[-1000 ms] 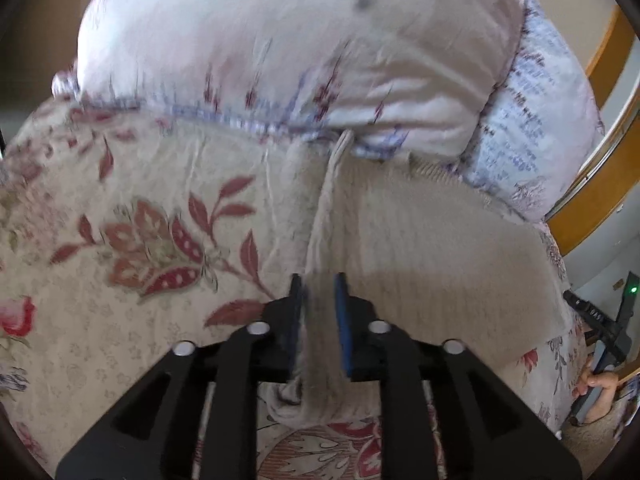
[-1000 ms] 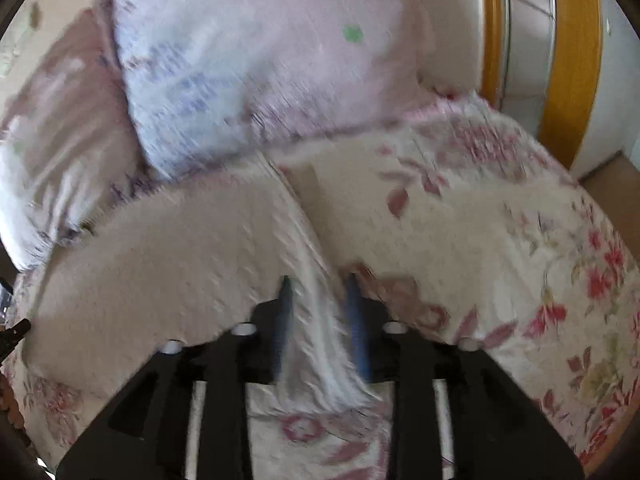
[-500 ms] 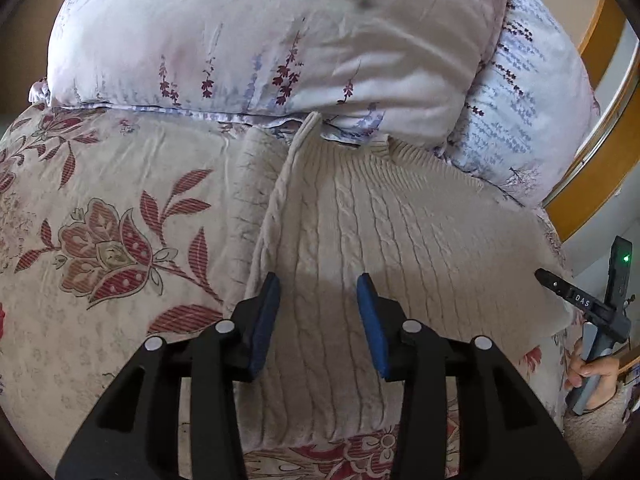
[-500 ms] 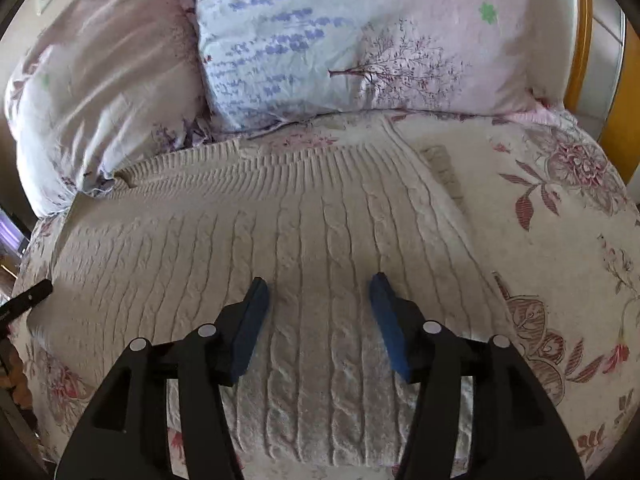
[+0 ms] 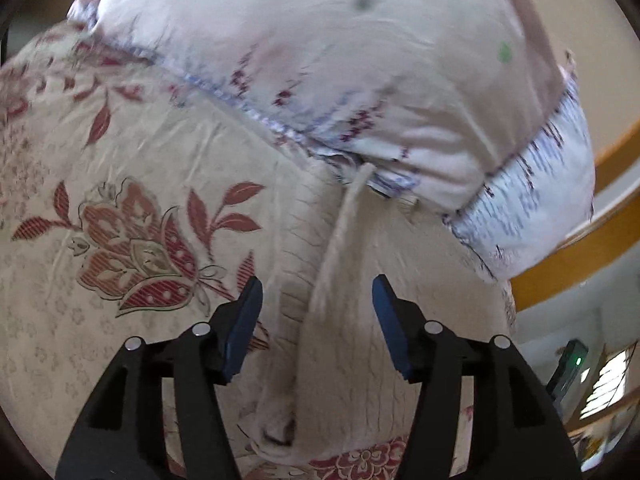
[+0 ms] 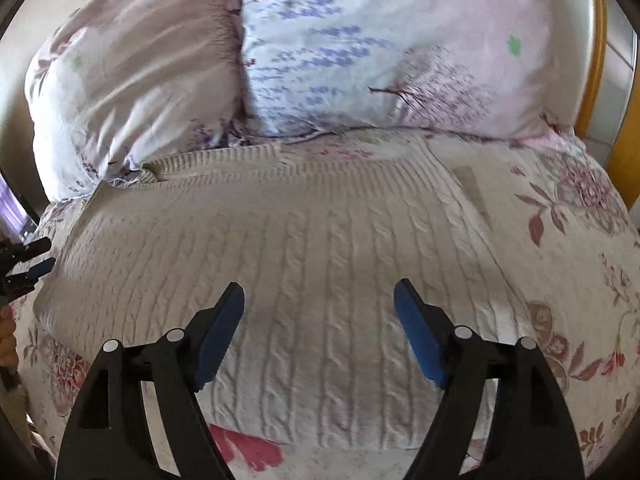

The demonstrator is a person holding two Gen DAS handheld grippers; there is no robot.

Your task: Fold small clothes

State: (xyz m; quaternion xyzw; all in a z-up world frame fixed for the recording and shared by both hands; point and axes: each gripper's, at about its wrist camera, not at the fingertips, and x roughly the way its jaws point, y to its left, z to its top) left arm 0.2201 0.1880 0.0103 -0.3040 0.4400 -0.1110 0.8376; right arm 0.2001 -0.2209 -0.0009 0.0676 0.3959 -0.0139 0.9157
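- Cream cable-knit sweater (image 6: 304,264) is lying spread flat on the floral bedspread (image 6: 568,240), its ribbed edge reaching up to the foot of the two pillows.
- Lavender-print pillow (image 6: 380,48) is sitting just behind the sweater; pinkish pillow (image 6: 132,76) is leaning beside it, also touching the sweater's far edge.
- Right gripper (image 6: 319,320) is hovering over the near part of the sweater, jaws spread wide, holding nothing.
- Left gripper (image 5: 317,312) is hanging over the sweater's side edge, where a raised ridge of knit (image 5: 340,232) is running from between the fingers toward the pillows; jaws well apart, gripping nothing. View is blurred.
- Wooden bed frame (image 6: 596,60) is showing beyond the lavender-print pillow.
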